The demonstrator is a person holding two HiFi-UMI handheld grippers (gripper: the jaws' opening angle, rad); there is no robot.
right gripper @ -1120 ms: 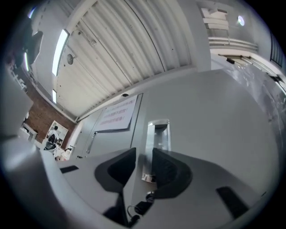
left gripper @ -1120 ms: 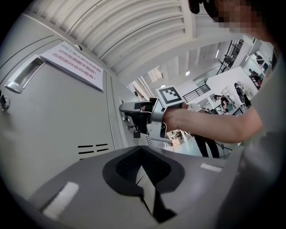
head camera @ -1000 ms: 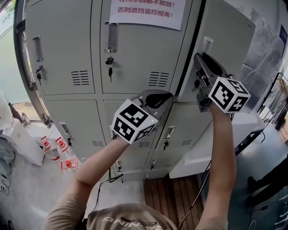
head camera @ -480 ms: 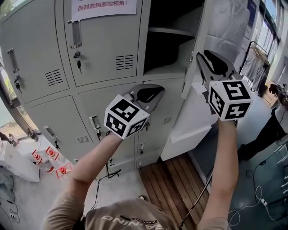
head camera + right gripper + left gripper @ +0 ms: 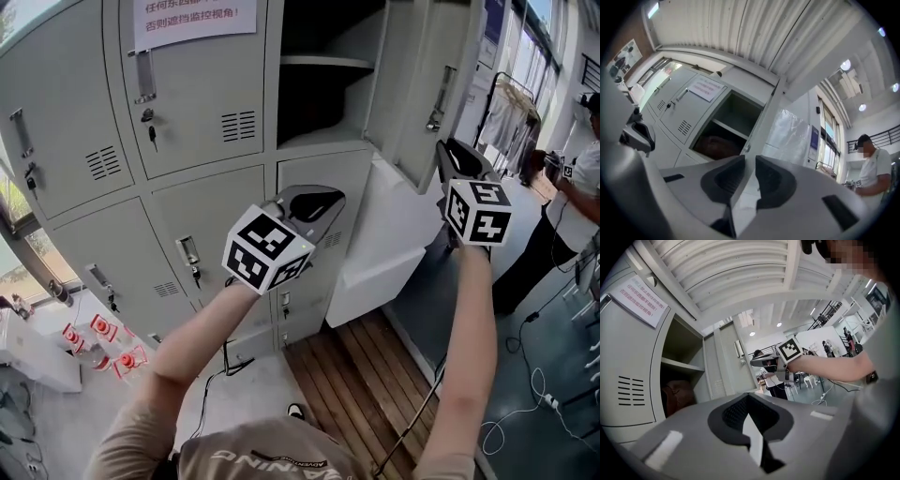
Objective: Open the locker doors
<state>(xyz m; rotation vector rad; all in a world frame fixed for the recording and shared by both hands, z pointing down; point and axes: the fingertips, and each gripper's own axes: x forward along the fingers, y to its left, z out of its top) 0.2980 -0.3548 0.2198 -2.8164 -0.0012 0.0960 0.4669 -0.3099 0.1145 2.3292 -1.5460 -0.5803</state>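
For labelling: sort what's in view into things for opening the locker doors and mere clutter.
Job: open door; closed doors; right gripper, gripping that door's edge; left gripper, shut, empty.
Lying about: brown bag in locker; red-and-white floor items; bystander.

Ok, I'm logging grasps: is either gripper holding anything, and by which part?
The right gripper pinches the open grey metal locker door by its thin free edge, below the handle. The left gripper, jaws together, holds nothing.
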